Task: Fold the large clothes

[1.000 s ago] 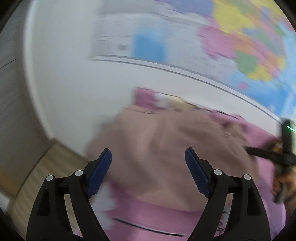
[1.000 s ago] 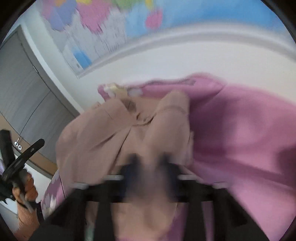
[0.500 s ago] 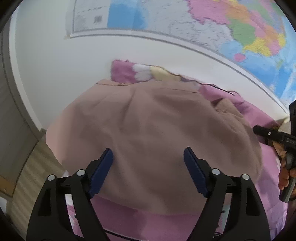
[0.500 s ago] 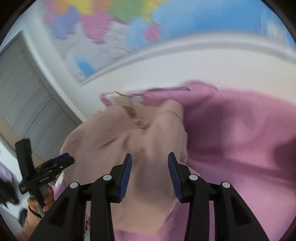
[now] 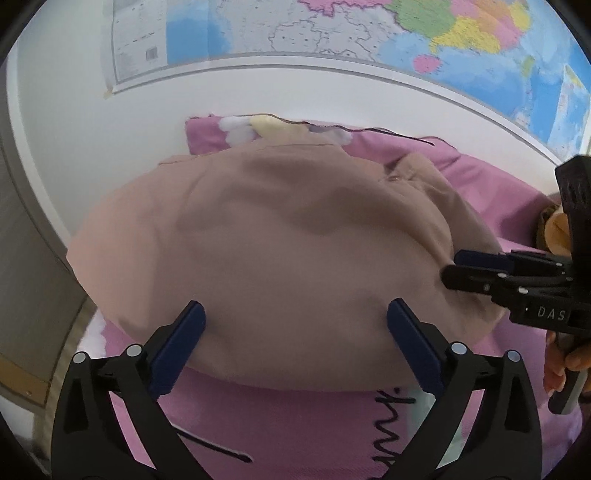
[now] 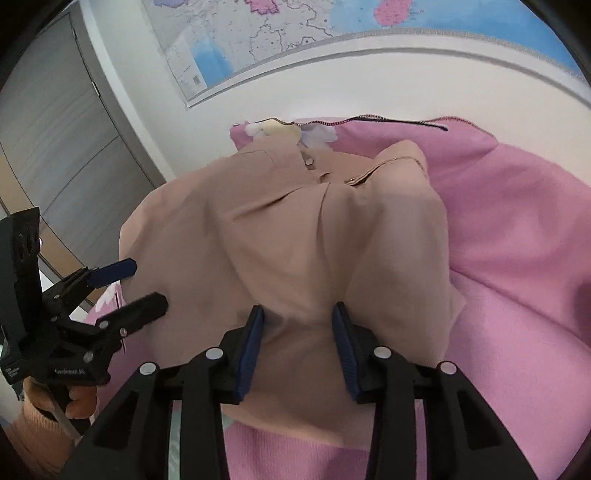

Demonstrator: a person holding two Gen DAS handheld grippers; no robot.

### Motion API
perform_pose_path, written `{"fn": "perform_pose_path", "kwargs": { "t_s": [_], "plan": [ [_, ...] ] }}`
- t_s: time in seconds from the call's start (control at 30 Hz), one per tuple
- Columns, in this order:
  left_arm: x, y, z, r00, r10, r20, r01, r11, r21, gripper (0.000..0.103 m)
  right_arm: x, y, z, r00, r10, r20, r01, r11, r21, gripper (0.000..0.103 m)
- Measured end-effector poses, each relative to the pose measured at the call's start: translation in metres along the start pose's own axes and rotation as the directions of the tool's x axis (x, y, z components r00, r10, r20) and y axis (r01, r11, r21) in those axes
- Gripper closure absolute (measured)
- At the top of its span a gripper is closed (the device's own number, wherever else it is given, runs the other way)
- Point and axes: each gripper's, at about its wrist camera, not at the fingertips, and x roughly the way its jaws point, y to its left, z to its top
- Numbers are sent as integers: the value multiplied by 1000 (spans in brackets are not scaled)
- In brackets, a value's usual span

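A tan shirt lies spread on a pink blanket. In the right wrist view the tan shirt shows its collar and a button at the far end, on the pink blanket. My left gripper is open and empty, just above the shirt's near hem. My right gripper is open, its fingers straddling a raised fold of the shirt near the hem. The right gripper also shows at the right of the left wrist view. The left gripper shows at the left of the right wrist view.
A white wall with a large coloured map stands behind the blanket. A grey cabinet is at the left. Wood-look floor shows past the blanket's left edge.
The right gripper opened from shut and now straddles the fold. The left gripper moved closer over the shirt, which has settled flat. The blur has gone.
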Motion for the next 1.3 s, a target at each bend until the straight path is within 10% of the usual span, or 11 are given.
{"fn": "perform_pose_path", "kwargs": {
  "t_s": [0.4, 0.83, 1.3],
  "plan": [
    [-35, -21, -7, 996, 75, 53, -74, 997, -27, 6, -40, 35, -12, 989, -62, 132, 73, 994, -80, 21],
    [-52, -20, -30, 999, 42, 16, -38, 985, -167, 5, -49, 41, -40, 986, -91, 140, 105, 990, -93, 17],
    [-80, -33, -56, 980, 190, 51, -178, 966, -187, 5, -81, 50, -67, 979, -81, 186, 99, 991, -89, 6]
  ]
}}
